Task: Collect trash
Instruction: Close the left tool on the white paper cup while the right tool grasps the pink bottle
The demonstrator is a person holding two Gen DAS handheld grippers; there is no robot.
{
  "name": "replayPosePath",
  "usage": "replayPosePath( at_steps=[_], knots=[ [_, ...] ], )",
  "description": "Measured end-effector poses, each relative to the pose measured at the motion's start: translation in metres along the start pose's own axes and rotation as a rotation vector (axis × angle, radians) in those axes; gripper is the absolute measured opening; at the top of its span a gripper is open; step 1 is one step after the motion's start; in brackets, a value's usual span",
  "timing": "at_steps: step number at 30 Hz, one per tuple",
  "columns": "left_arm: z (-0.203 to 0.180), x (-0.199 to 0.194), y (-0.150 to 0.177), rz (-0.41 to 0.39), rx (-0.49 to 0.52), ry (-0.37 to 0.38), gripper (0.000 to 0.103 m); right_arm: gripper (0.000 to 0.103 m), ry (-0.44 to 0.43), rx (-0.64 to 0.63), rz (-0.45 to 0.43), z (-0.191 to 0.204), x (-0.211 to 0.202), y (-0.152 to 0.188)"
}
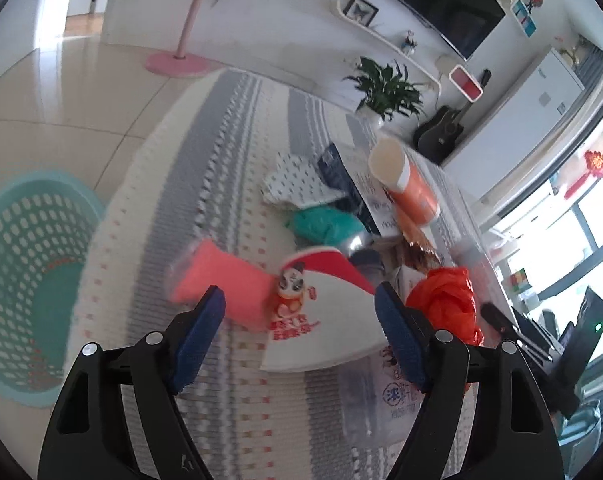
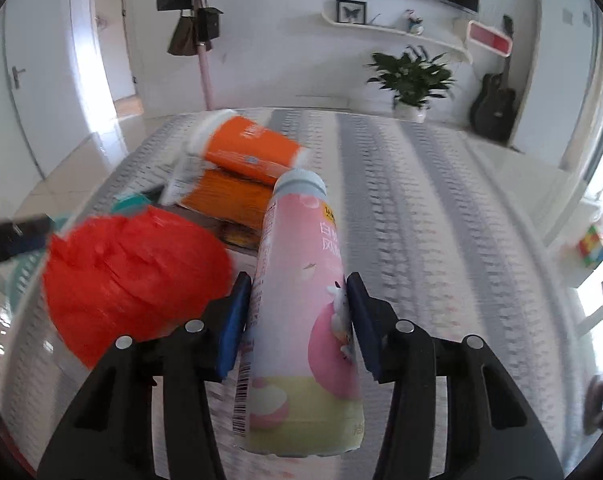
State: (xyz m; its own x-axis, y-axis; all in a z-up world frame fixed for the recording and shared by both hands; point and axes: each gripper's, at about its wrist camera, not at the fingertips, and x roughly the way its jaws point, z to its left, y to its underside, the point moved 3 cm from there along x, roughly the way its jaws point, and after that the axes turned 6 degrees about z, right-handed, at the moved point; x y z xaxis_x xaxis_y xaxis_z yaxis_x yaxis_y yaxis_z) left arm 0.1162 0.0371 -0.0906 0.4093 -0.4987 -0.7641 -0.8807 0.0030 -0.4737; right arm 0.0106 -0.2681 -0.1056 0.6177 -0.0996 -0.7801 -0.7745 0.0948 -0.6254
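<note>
My left gripper (image 1: 299, 308) is open, its jaws on either side of a white paper cup with a red rim and panda print (image 1: 321, 312) lying on the striped tablecloth (image 1: 221, 152). A pink packet (image 1: 217, 276) lies beside the cup. My right gripper (image 2: 297, 300) is shut on a pink drink bottle (image 2: 301, 292) with a pale blue cap, held above the table. A crumpled red plastic bag (image 2: 133, 276) sits to its left and also shows in the left wrist view (image 1: 445, 300). A teal mesh basket (image 1: 25, 280) stands on the floor at the left.
An orange paper cup (image 1: 405, 176), a teal wad (image 1: 325, 224), a dotted wrapper (image 1: 293, 180), papers and a clear plastic bottle (image 1: 377, 396) litter the table. An orange cup (image 2: 249, 152) lies on orange packets. A potted plant (image 2: 413, 76) and guitar (image 2: 493, 104) stand behind.
</note>
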Motion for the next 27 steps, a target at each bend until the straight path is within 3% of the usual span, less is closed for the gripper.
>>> replayPosePath(
  at_steps=[5, 7, 16, 19, 21, 27],
  knots=[
    [-0.009, 0.019, 0.010, 0.107, 0.077, -0.002, 0.072, 0.046, 0.064, 0.034, 0.040, -0.035, -0.001, 0.020],
    [-0.017, 0.027, 0.011, 0.106, 0.091, -0.012, 0.072, 0.046, 0.074, 0.039, 0.059, -0.045, 0.002, 0.029],
    [-0.009, 0.060, -0.001, 0.138, -0.081, 0.175, 0.074, 0.046, 0.049, 0.033, 0.080, -0.041, 0.009, 0.040],
    [-0.006, 0.061, 0.003, 0.144, -0.139, 0.266, 0.061, 0.046, 0.040, 0.033, 0.079, -0.041, 0.008, 0.041],
    [-0.005, 0.056, 0.004, 0.137, -0.151, 0.300, 0.046, 0.046, 0.037, 0.026, 0.059, -0.041, 0.003, 0.040],
    [-0.014, 0.036, 0.004, 0.063, -0.119, 0.277, 0.035, 0.045, 0.071, 0.014, -0.004, -0.039, -0.011, 0.032]
  ],
)
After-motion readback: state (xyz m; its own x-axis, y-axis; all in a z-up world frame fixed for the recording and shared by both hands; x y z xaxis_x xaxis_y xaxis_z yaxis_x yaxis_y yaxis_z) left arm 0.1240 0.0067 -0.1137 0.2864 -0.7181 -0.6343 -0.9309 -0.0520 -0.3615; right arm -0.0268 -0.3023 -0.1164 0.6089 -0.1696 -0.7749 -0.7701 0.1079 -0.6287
